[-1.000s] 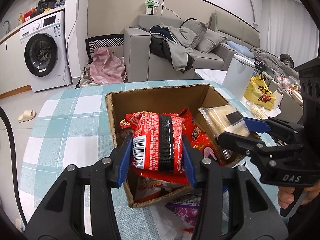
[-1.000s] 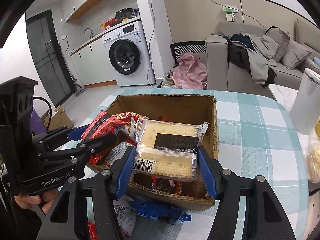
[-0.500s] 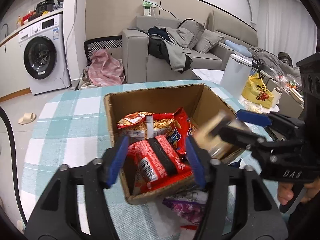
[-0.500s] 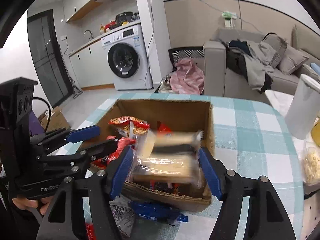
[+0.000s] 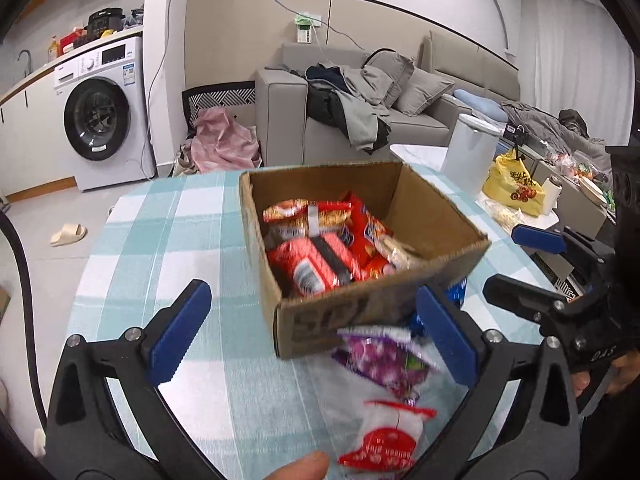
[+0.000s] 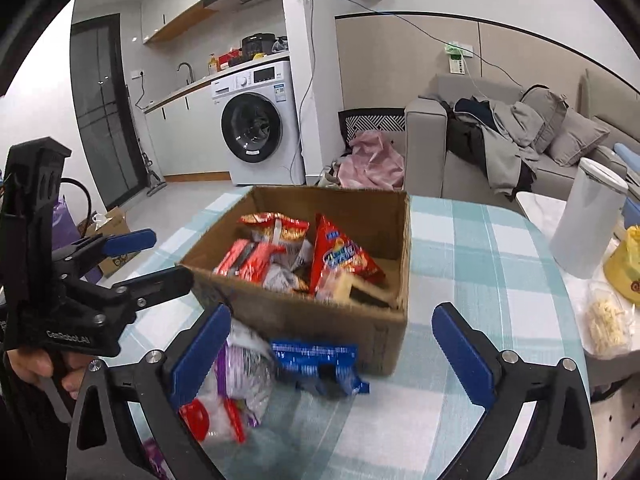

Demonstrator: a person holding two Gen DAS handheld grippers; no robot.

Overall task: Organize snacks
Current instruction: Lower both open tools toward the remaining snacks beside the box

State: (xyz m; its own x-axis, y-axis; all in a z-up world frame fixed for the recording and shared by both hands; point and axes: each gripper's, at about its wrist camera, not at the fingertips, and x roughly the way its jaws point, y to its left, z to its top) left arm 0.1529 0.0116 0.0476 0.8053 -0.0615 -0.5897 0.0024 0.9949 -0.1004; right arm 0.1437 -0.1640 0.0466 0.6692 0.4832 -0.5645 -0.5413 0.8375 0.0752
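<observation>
Logging from my remote station: cardboard box (image 5: 360, 312) holding red snack packs (image 5: 312, 264); left gripper (image 5: 316, 332) and right gripper (image 6: 340, 344) before it, jaws just spread wide, empty.

The cardboard box (image 5: 376, 316) has a blurred print on its near wall, not readable. It hides part of the blue packet (image 6: 320, 364). The purple packet (image 5: 384, 356) is smeared. The picture's bottom edge cuts a fingertip (image 5: 300, 468).

Box (image 6: 320, 320) on desk (image 6: 480, 280); snack packs (image 6: 344, 258) inside box. Loose packets (image 6: 316, 364) before your box. Sofa (image 6: 460, 168), washing machine (image 6: 256, 124) behind desk.
</observation>
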